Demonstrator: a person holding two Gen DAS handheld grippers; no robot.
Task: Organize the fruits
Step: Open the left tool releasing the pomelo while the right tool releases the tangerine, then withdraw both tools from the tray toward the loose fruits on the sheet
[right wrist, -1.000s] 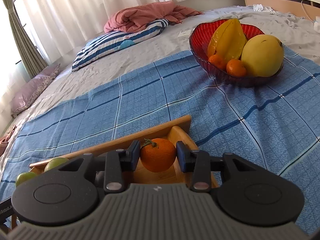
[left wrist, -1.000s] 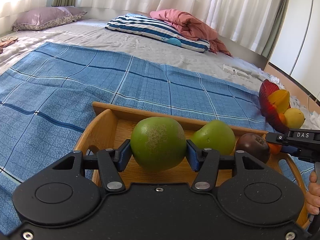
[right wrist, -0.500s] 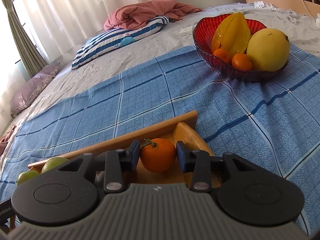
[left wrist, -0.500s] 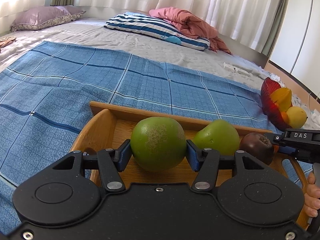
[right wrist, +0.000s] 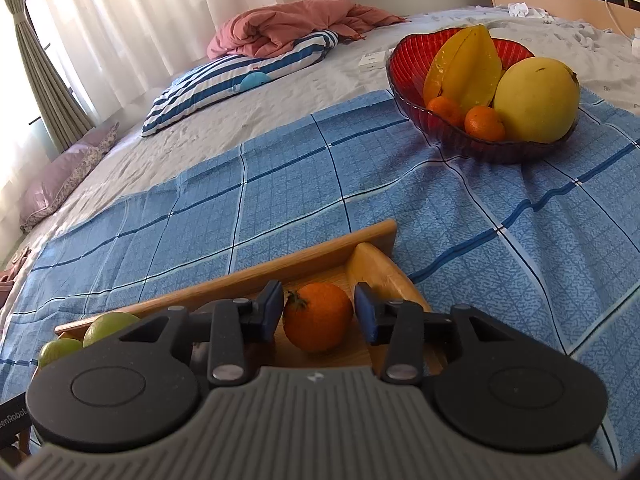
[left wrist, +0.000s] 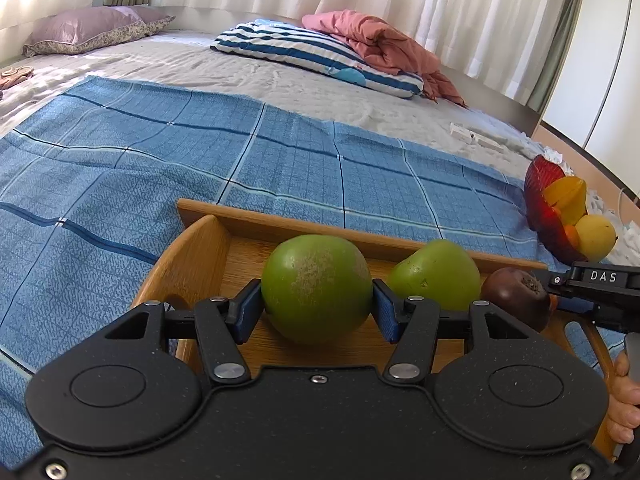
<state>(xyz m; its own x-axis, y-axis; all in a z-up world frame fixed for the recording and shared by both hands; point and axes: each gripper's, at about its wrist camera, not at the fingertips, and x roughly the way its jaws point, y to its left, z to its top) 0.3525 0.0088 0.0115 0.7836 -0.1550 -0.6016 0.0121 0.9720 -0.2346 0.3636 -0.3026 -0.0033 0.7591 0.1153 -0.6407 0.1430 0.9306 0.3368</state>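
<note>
Jaws of the left gripper (left wrist: 317, 300) stand about half open with both blue pads (left wrist: 249, 312) against the sides of a large green fruit (left wrist: 316, 288), which rests on the floor of the wooden tray (left wrist: 280, 220) at its left end. Jaws of the right gripper (right wrist: 319, 312) have just been opening: a small orange (right wrist: 318, 316) sits between them on the tray's right end, with a thin gap at each pad, so nothing is gripped. The tray lies on a blue checked cloth (right wrist: 360, 184) spread over the bed, at the near edge. Only the left view shows the dark purple-brown fruit (left wrist: 516, 296), lying beside a second green fruit (left wrist: 436, 276), as well as the right gripper's black finger and part of a hand (left wrist: 624, 404) at the tray's right handle. Only the right view shows the tray's orange, and it looks into the red bowl (right wrist: 416, 48) toward the cloth's far right corner, which the left view catches side on. Counted: two green fruits, one dark fruit and one orange in the tray; one star fruit (right wrist: 464, 68), one big yellow fruit (right wrist: 536, 100) and two small oranges (right wrist: 444, 110) (right wrist: 485, 122) in the bowl. Two pillows and one pink blanket lie along the bed's far edge.
</note>
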